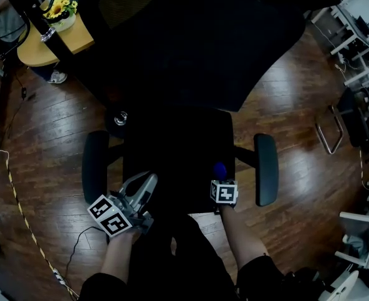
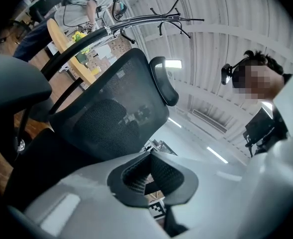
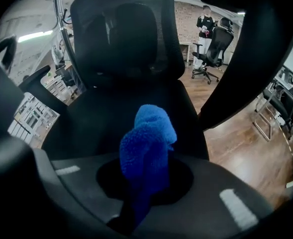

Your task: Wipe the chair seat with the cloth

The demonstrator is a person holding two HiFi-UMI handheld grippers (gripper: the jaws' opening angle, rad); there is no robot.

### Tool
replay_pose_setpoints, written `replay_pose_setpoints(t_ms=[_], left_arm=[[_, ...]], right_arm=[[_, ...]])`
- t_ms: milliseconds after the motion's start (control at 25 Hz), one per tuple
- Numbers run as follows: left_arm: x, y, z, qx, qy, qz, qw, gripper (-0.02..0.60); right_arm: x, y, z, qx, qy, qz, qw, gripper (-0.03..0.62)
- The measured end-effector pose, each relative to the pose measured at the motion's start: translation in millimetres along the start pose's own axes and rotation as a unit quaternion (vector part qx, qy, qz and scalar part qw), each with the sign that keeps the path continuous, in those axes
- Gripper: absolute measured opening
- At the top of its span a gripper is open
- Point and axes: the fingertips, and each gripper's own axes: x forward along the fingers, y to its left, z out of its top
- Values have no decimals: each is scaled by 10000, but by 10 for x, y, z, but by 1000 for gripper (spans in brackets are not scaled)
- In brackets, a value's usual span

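A black office chair fills the head view, with its seat (image 1: 178, 146) below me and the mesh backrest (image 1: 190, 42) beyond. My right gripper (image 1: 220, 179) hovers over the seat's front right part, shut on a bunched blue cloth (image 1: 219, 170). In the right gripper view the cloth (image 3: 147, 146) sticks up from the right gripper (image 3: 145, 180), with the seat (image 3: 111, 118) close behind it. My left gripper (image 1: 144, 190) is at the seat's front left corner, shut and holding nothing. The left gripper (image 2: 150, 156) tilts up towards the backrest (image 2: 111, 118).
Armrests (image 1: 95, 166) (image 1: 266, 168) flank the seat. A round wooden table (image 1: 43, 46) with yellow flowers (image 1: 60, 8) stands at the back left. A cable (image 1: 21, 212) runs across the wooden floor. Chair frames (image 1: 334, 127) stand on the right. A person (image 3: 205, 21) stands far behind.
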Motion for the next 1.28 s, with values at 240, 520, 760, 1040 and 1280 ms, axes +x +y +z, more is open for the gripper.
replay_pose_setpoints(t_ms=[240, 520, 760, 1040, 1280], left_arm=[[-171, 9, 38, -77, -248, 158, 9995, -9], [-816, 81, 293, -18, -767, 598, 9953, -9], [-1130, 140, 426, -18, -1118, 912, 9895, -9], [-1112, 143, 367, -75, -920, 686, 9934, -9], [-573, 71, 224, -110, -436, 249, 9987, -9]], right_arm=[[31, 914, 6, -596, 71, 1029, 9929, 35], [121, 2501, -190, -1208, 372, 2263, 9658, 35], [140, 3239, -483, -1499, 764, 2896, 9422, 35], [172, 2811, -663, -1598, 871, 2208, 9582, 35], [115, 1365, -740, -694, 831, 1113, 9879, 35]])
